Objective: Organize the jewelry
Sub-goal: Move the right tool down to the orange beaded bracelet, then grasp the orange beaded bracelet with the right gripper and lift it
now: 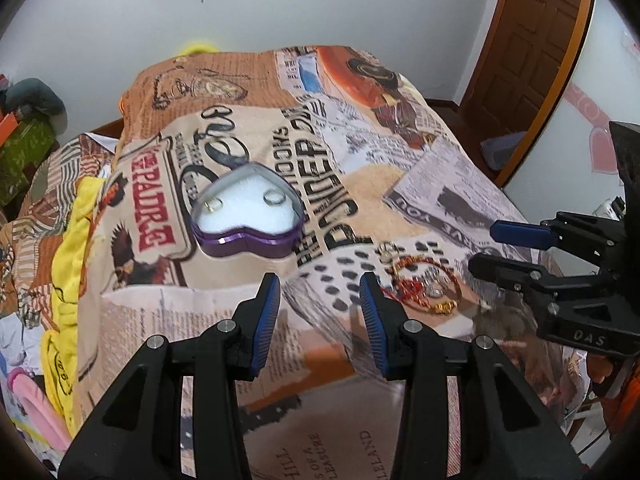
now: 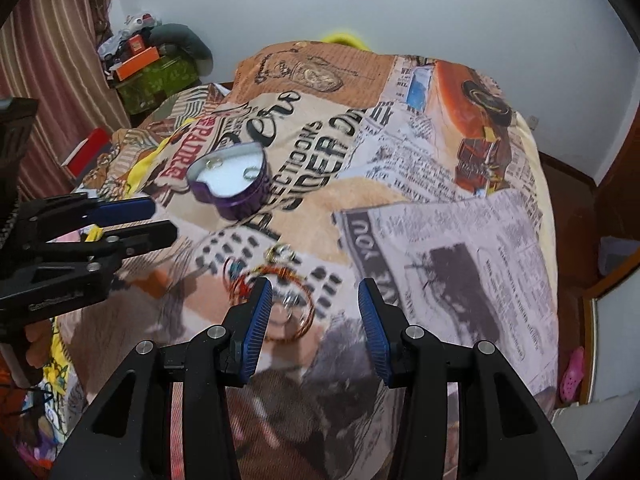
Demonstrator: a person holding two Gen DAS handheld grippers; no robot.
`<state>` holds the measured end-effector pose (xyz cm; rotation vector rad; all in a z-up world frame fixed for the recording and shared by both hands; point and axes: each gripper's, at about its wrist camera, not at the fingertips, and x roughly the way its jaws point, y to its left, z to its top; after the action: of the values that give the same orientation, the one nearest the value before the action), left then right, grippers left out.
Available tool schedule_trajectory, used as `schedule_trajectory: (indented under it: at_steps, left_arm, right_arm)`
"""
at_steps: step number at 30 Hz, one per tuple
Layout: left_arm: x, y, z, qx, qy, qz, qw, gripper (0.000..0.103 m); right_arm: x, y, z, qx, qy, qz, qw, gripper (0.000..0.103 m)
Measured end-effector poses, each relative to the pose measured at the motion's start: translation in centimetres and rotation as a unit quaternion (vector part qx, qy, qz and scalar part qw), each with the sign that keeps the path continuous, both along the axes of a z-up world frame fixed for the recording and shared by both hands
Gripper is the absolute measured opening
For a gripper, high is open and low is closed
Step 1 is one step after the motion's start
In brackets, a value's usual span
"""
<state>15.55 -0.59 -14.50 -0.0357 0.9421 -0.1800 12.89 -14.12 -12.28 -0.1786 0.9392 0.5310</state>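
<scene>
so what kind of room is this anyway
Most likely a bedroom at home: the work surface looks like a bed under a newspaper-print blanket, with a brown wooden door, a striped curtain and a purple heart-shaped jewelry tin resting on the blanket.

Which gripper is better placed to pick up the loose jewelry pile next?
Right. The right gripper is open over the jewelry pile; the left gripper, also open, sits beside it, facing the heart-shaped box.

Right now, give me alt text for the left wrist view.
An open purple heart-shaped box with two rings on its white pad sits on a newspaper-print blanket. The left hand-held gripper hangs open in front of it; the right hand-held gripper reaches toward a tangled jewelry pile.
</scene>
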Motion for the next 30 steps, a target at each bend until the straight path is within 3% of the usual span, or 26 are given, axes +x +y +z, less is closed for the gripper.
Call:
schedule_trajectory:
  at_steps: [14, 21, 28, 30]
  left_arm:
    - [-1.4, -0.6, -2.9, -0.001, 0.034, -0.002, 0.9994, 0.040]
    - [-1.3, 0.0, -3.1, -0.012, 0.036, 0.006, 0.9993, 0.041]
    - [-1.4, 0.2, -3.2, -0.015, 0.036, 0.006, 0.9992, 0.041]
    - [-1.4, 0.2, -3.2, -0.015, 0.036, 0.007, 0.9992, 0.041]
  right_arm:
    - [-1.9, 2.7, -2.2, -0.002, 0.015, 0.060, 0.998, 0.041]
    - [-1.6, 3.3, -2.4, -0.004, 0.014, 0.069, 0.997, 0.020]
    - [-0.8, 3.7, -3.2, -0.006, 0.031, 0.069, 0.997, 0.018]
    - [-0.8, 3.8, -3.1, -0.005, 0.031, 0.074, 0.997, 0.009]
